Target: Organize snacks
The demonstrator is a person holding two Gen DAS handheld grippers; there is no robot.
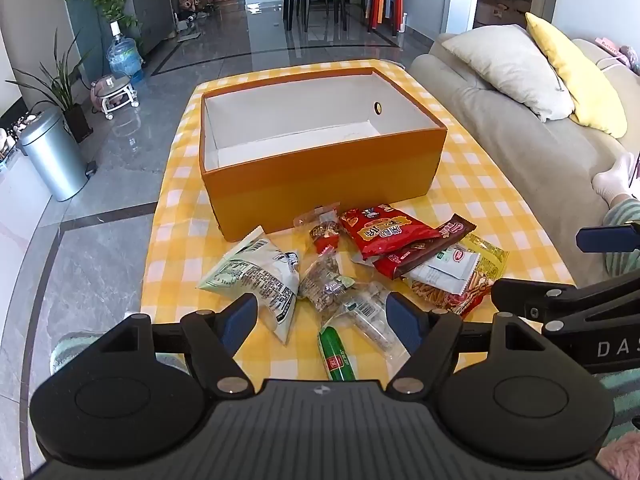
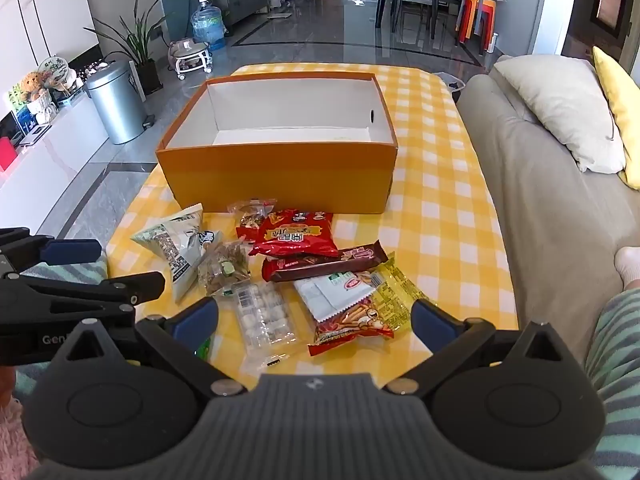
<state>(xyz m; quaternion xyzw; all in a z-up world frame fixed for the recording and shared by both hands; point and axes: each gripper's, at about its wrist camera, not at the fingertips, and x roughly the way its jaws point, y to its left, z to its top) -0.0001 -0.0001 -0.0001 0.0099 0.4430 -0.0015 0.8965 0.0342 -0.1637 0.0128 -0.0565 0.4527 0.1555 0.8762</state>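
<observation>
An empty orange box (image 1: 320, 172) (image 2: 280, 176) with a white inside stands on the yellow checked cloth. In front of it lies a pile of snack packets: a white-green bag (image 1: 252, 280) (image 2: 180, 248), a red bag (image 1: 384, 232) (image 2: 296, 232), a brown bar (image 1: 424, 248) (image 2: 328, 260), a yellow-red stick-snack pack (image 1: 460, 280) (image 2: 360, 308), clear packs (image 1: 328, 280) (image 2: 264, 316) and a green sausage (image 1: 336, 356). My left gripper (image 1: 320, 320) is open and empty above the near packets. My right gripper (image 2: 316, 320) is open and empty over the stick-snack pack.
A beige sofa (image 1: 520, 128) (image 2: 540, 184) with cushions runs along the right of the table. A metal bin (image 1: 56, 156) (image 2: 116, 104), plants and a water bottle stand on the floor at the left. A person's leg (image 2: 624, 320) is at the right.
</observation>
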